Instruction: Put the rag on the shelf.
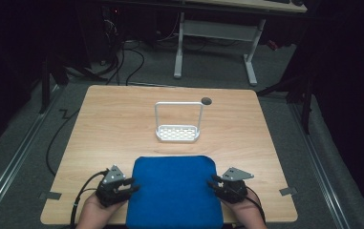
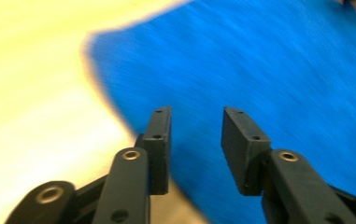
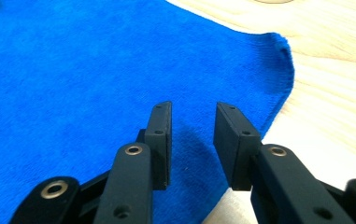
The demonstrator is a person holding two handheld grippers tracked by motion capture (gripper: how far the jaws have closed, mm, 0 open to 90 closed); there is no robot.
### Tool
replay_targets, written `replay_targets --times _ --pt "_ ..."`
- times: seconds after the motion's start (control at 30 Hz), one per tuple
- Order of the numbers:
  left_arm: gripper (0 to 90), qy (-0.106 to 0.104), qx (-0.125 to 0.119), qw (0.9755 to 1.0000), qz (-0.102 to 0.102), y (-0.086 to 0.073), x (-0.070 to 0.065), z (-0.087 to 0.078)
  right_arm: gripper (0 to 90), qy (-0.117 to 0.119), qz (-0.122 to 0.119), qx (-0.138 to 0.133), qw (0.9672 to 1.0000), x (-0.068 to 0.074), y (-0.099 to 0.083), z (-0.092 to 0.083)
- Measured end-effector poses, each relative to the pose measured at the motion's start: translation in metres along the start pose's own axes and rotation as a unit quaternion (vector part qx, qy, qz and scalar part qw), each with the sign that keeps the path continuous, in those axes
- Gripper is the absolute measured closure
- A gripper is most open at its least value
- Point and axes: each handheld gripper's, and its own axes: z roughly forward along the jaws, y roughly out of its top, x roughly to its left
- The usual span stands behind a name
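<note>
Blue cloth flat between both parted tongs

Black tongs — grey plates, cables

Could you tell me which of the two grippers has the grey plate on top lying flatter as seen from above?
The right gripper: its grey plate lies nearly flat, while the left gripper carries its plate tilted up beside the blue cloth.

Blue cloth on wooden table, left tongs and right tongs open at its edges, white rack beyond
</note>
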Motion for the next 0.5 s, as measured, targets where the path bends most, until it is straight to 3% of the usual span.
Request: replay_targets --times 0.1,0.17,0.3,0.37,0.4,0.47,0.5 --pt "57.6 0.019 -0.015 0.9991 -0.034 0.008 0.017 0.006 67.3 0.002 0.002 -0.001 1.0000 -0.002 0.001 0.001" --pt "55.7 0.032 -0.017 0.9985 -0.040 0.014 0.024 0.015 67.1 0.001 0.000 -0.003 1.0000 -0.003 0.001 0.001" --pt "56.0 0.040 -0.007 0.9975 -0.058 0.027 0.034 0.039 66.8 0.000 -0.001 -0.005 1.0000 -0.003 0.001 0.001" --pt "58.5 0.045 0.003 0.9972 -0.059 0.032 0.037 0.051 66.5 -0.003 -0.001 -0.006 1.0000 -0.002 -0.001 0.000" --pt "60.1 0.044 -0.003 0.9970 -0.064 0.033 0.037 0.054 66.2 -0.004 -0.001 -0.005 1.0000 -0.003 -0.001 -0.001" --pt "70.0 0.035 -0.008 0.9965 -0.076 0.033 0.037 0.057 64.8 -0.008 0.002 -0.006 1.0000 -0.003 -0.004 -0.002" --pt "74.6 0.039 -0.010 0.9967 -0.071 0.032 0.036 0.058 64.1 -0.010 0.002 -0.007 0.9999 -0.004 -0.005 -0.002"
